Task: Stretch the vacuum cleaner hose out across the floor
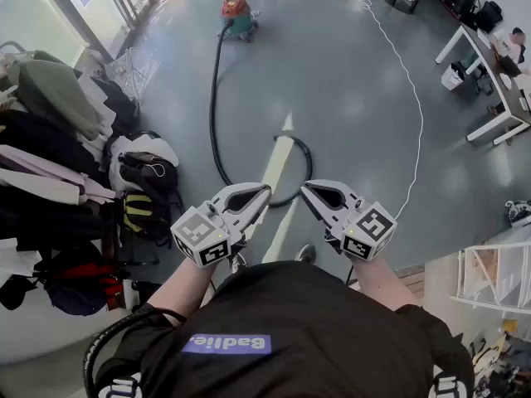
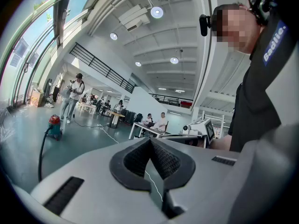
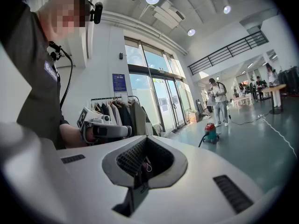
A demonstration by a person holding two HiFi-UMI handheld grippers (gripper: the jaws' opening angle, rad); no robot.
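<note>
The left gripper [image 1: 264, 193] and the right gripper [image 1: 307, 189] are held side by side in front of the person's chest, tips pointing toward each other, and each has its jaws closed tip to tip with nothing between them. The black hose [image 1: 213, 98] lies on the grey floor [image 1: 348, 98], well clear of both grippers. It runs from the red-topped vacuum cleaner [image 1: 237, 15] at the far end toward the person, then hooks back in a curl across the pale arrow [image 1: 278, 168] painted just ahead of the grippers.
</note>
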